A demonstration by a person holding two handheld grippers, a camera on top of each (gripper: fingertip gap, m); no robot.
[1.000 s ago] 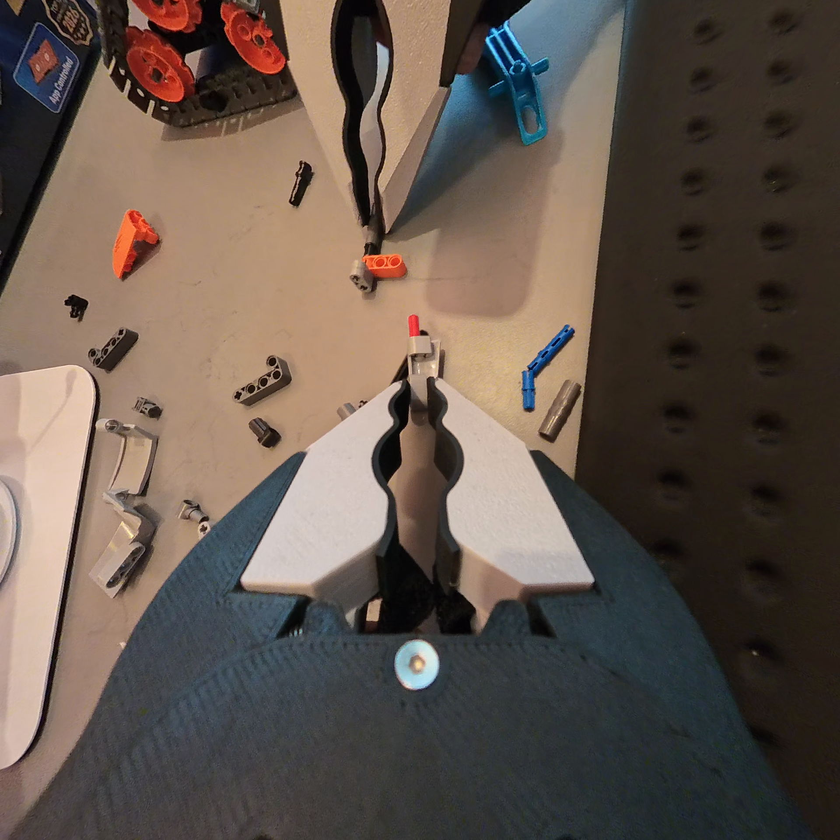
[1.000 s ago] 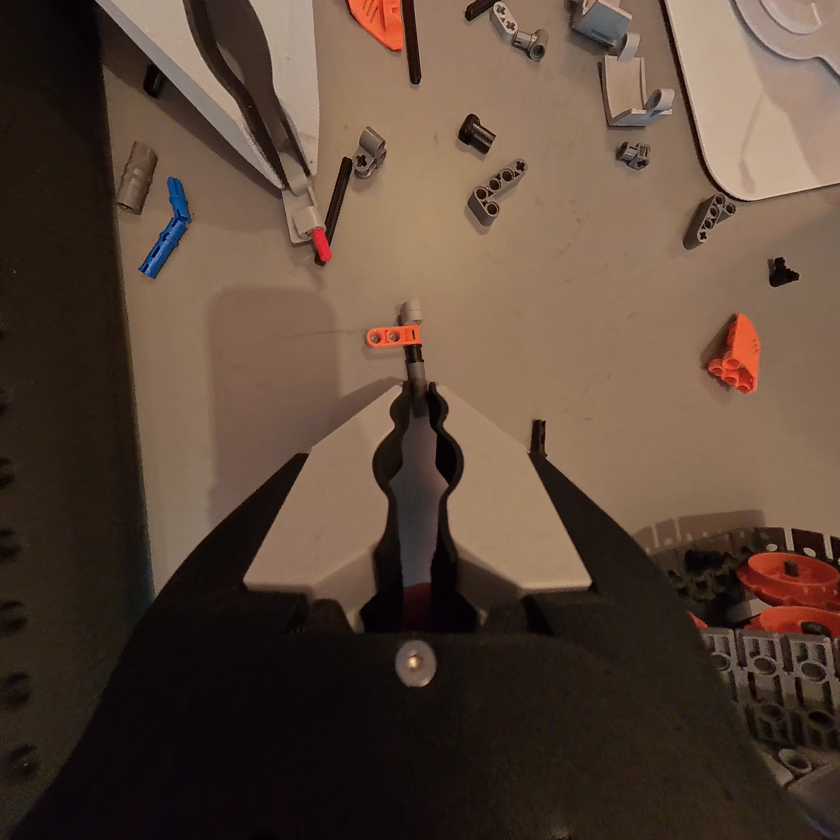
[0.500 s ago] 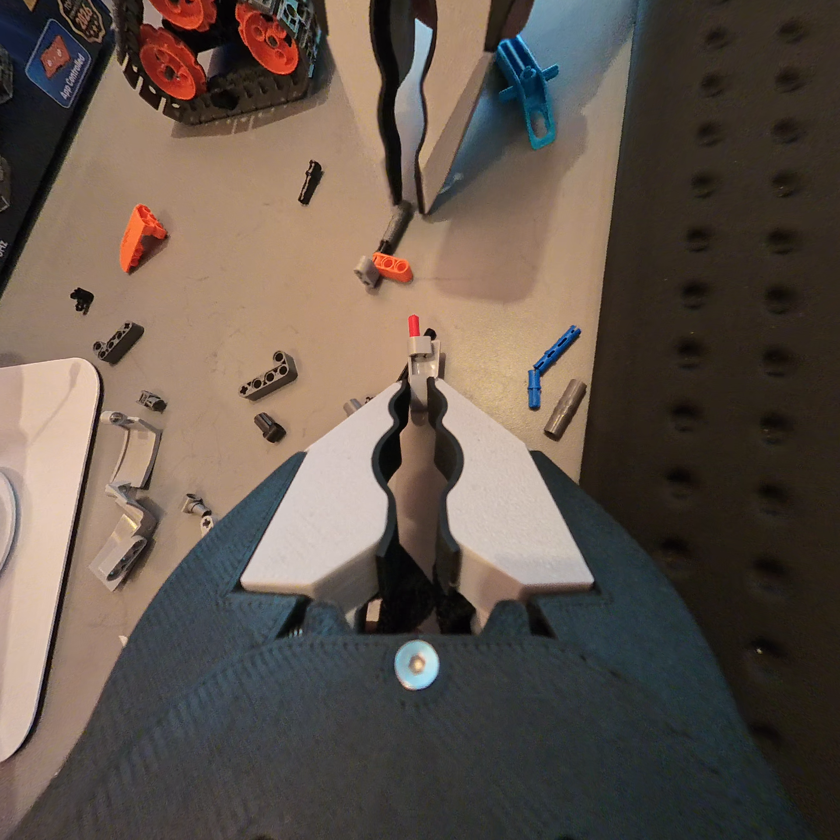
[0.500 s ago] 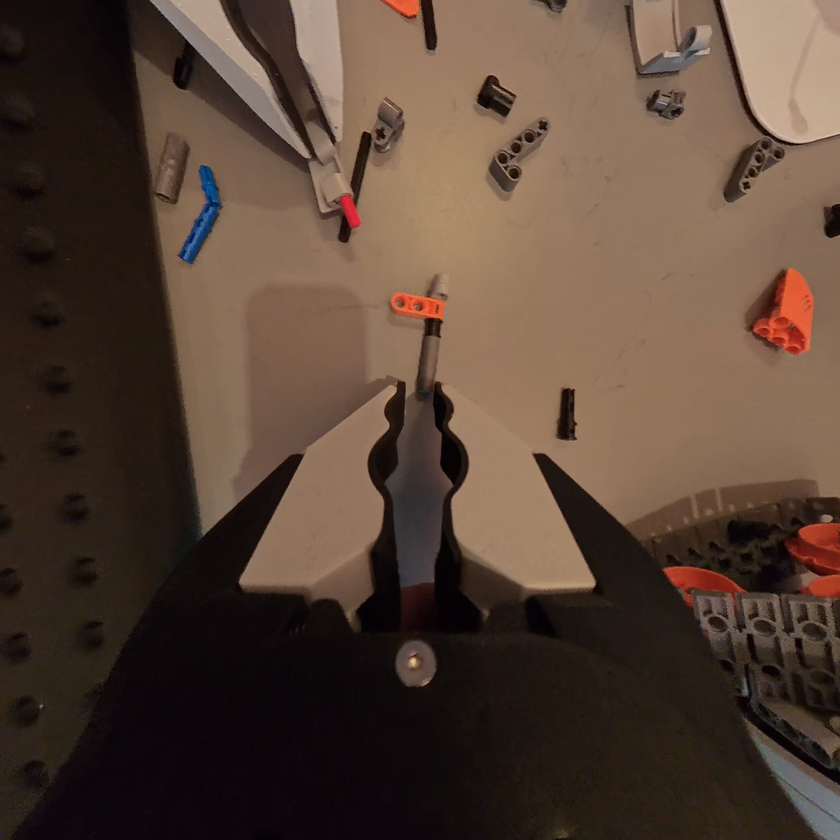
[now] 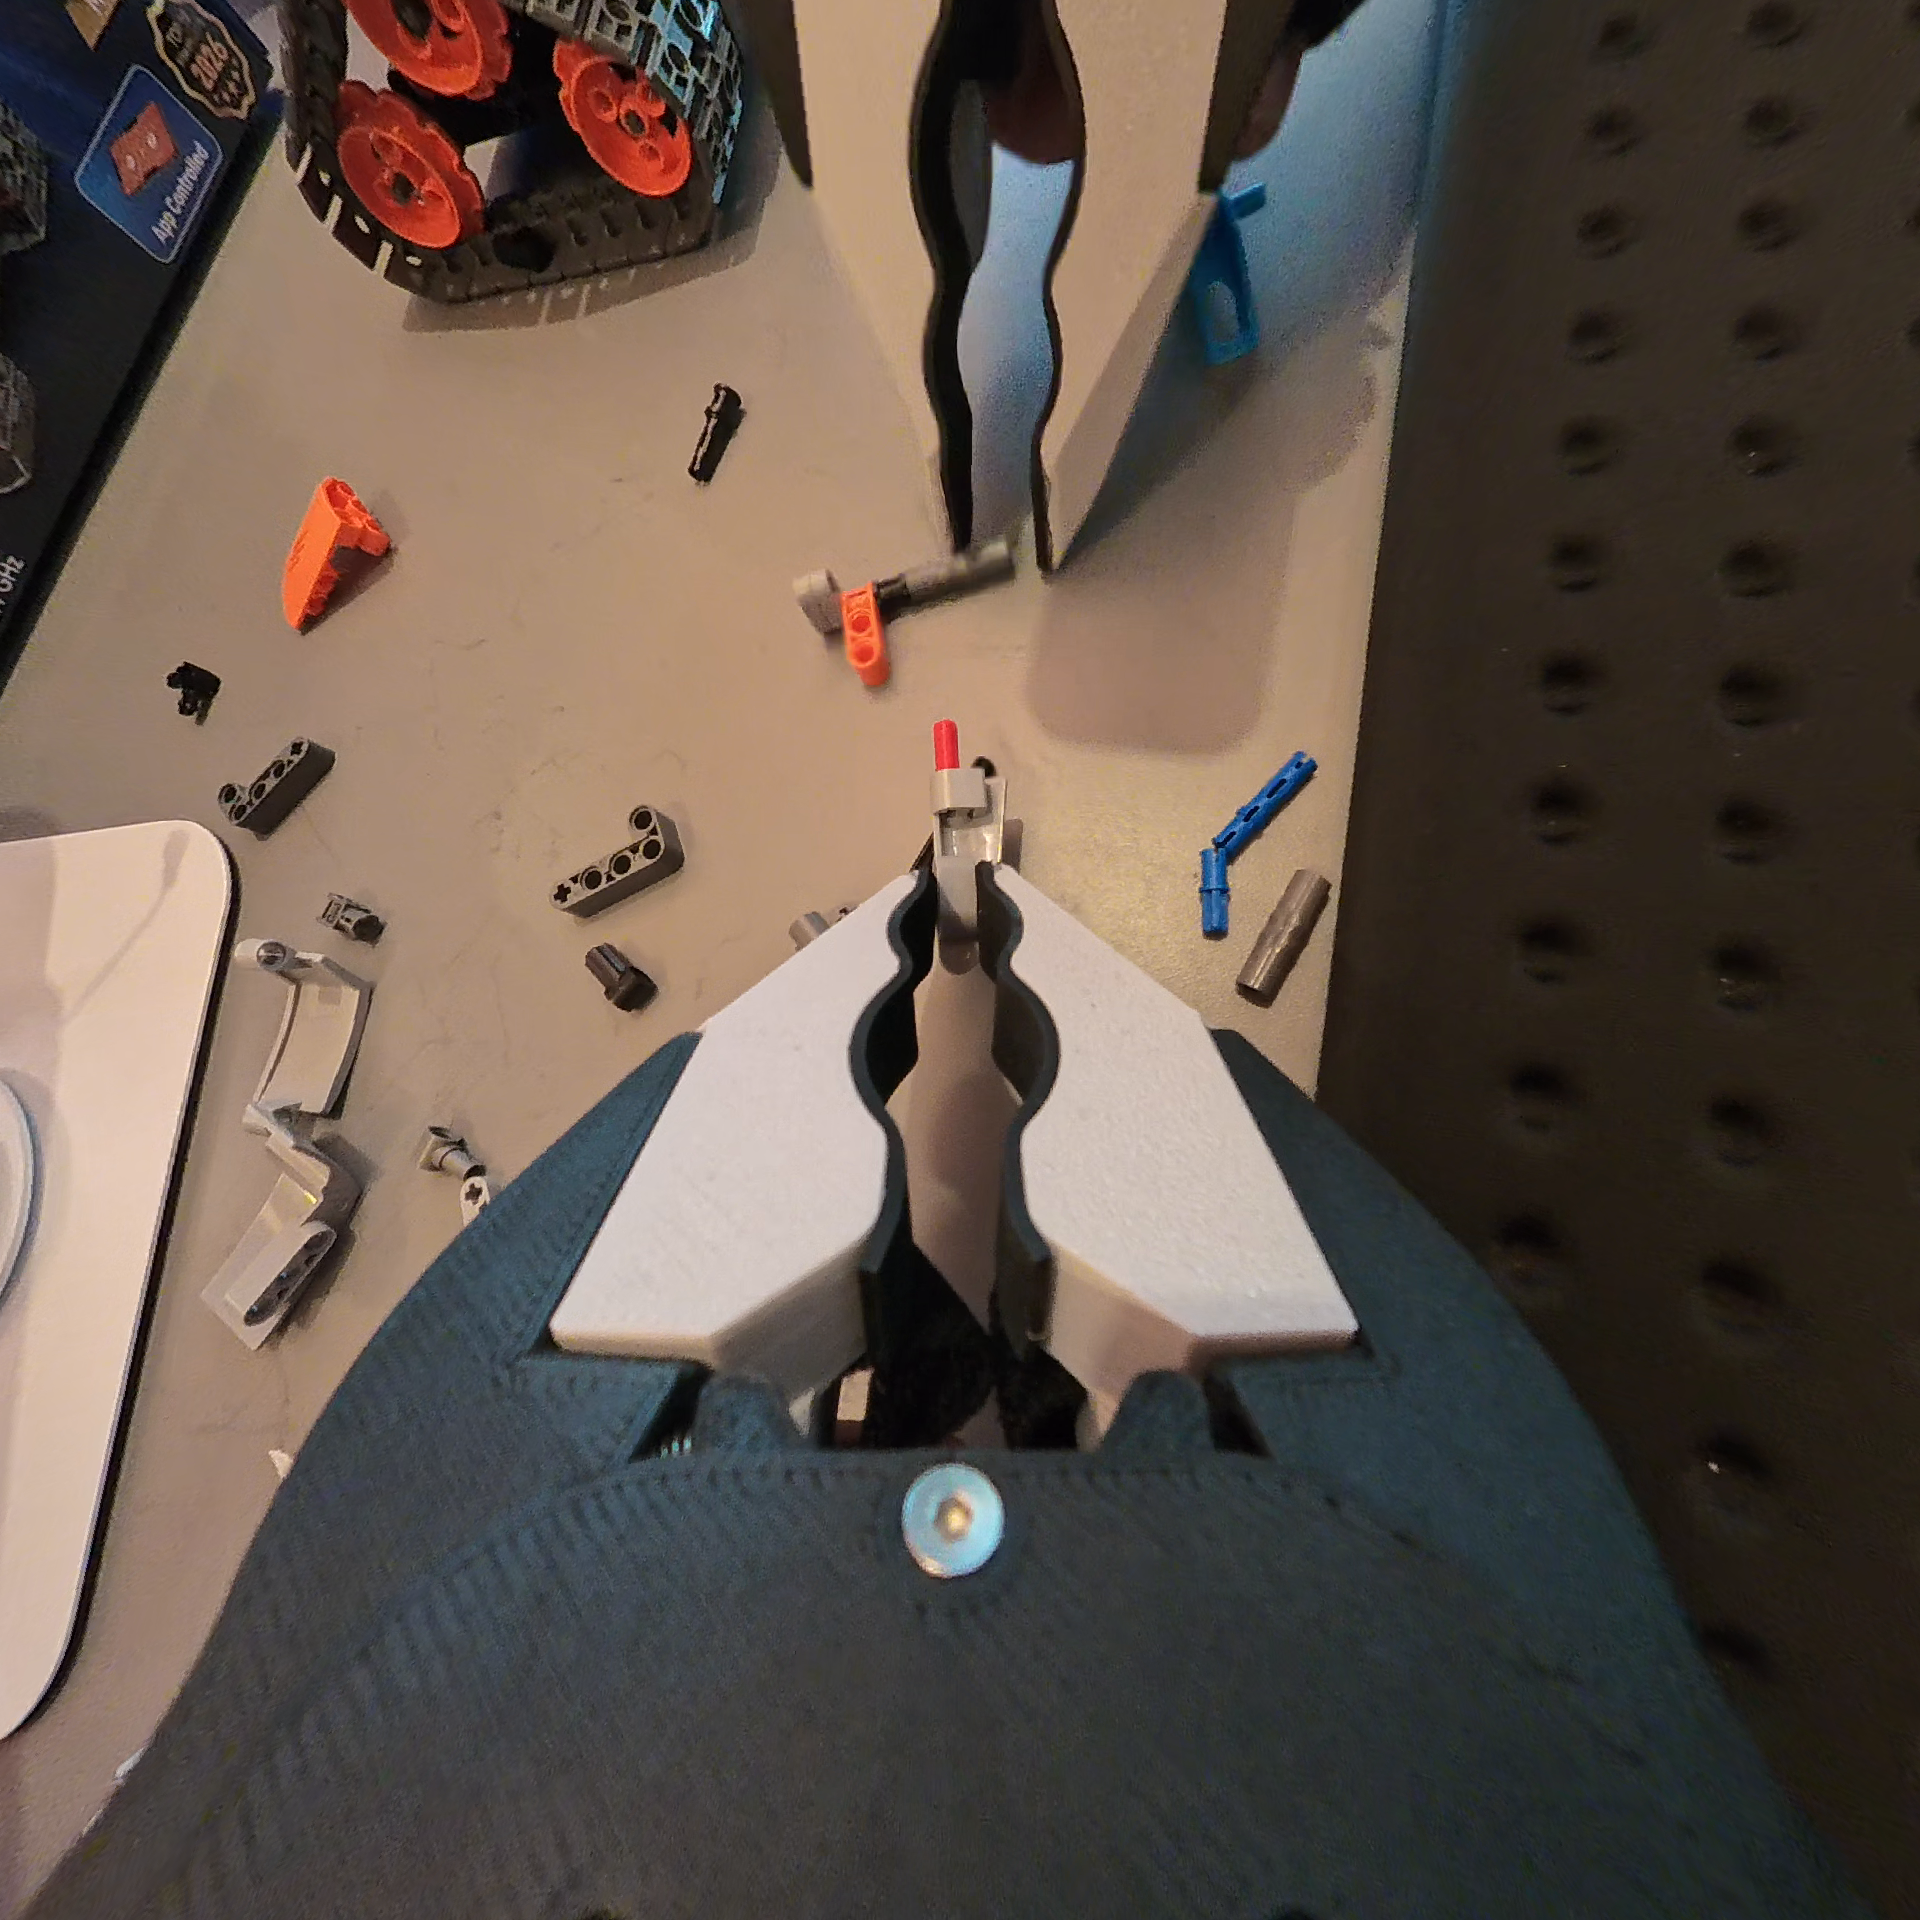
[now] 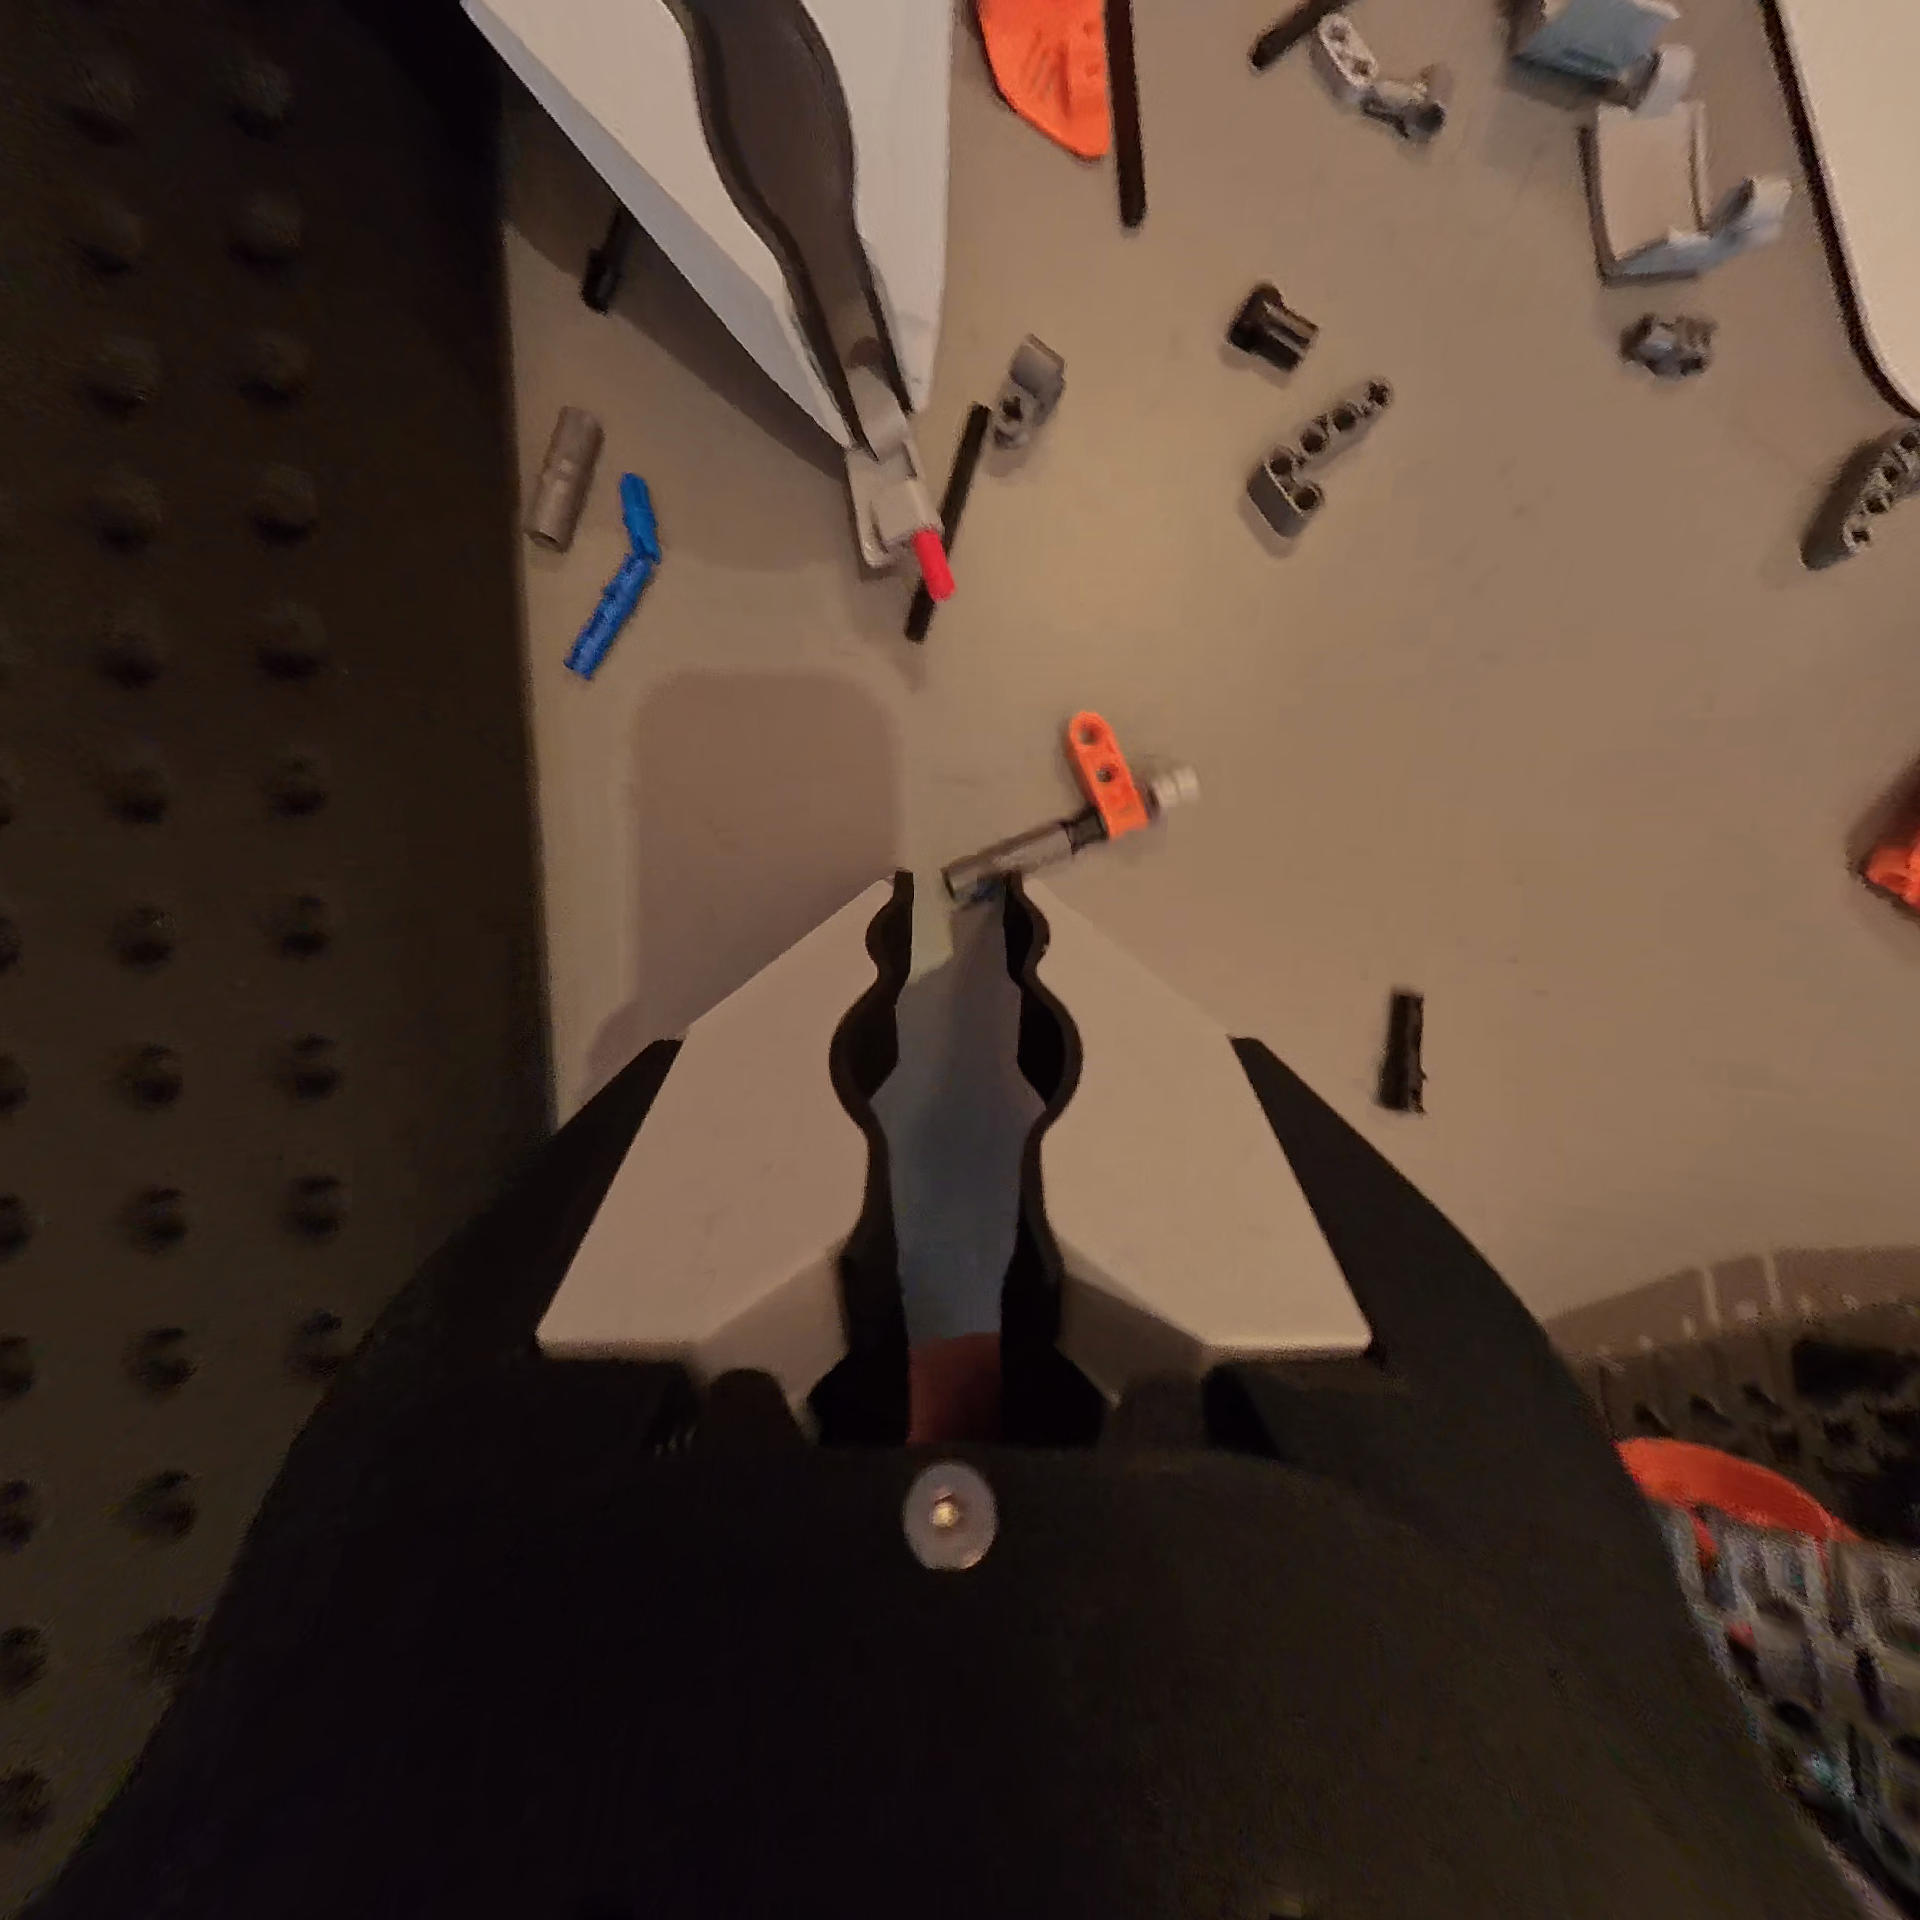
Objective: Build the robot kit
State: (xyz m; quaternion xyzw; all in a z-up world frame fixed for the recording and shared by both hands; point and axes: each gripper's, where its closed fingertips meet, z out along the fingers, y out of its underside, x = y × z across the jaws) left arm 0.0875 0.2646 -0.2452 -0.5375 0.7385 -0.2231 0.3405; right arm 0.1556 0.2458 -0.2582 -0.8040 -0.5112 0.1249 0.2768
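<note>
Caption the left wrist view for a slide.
Left gripper shut on a grey piece with a red pin, facing the open right gripper beside an orange-and-grey axle assembly on the table.

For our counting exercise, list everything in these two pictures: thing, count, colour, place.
Table: one, beige, under everything.
Dimpled mat: one, black, along the table's edge.
Tracked wheels: one set, black and orange, far corner.
Board: one, white, table's edge.
Wedge: one, orange, loose.
Angled beams: two, dark grey, loose.
Curved panels: two, light grey, beside board.
Bent pin: one, blue, beside tube.
Tube: one, grey, near mat.
Rod with orange link: one, grey, lying mid-table.
Bracket with red pin: one, grey, gripped.
Left gripper: shut on bracket.
Right gripper: open, tips at rod.
</note>
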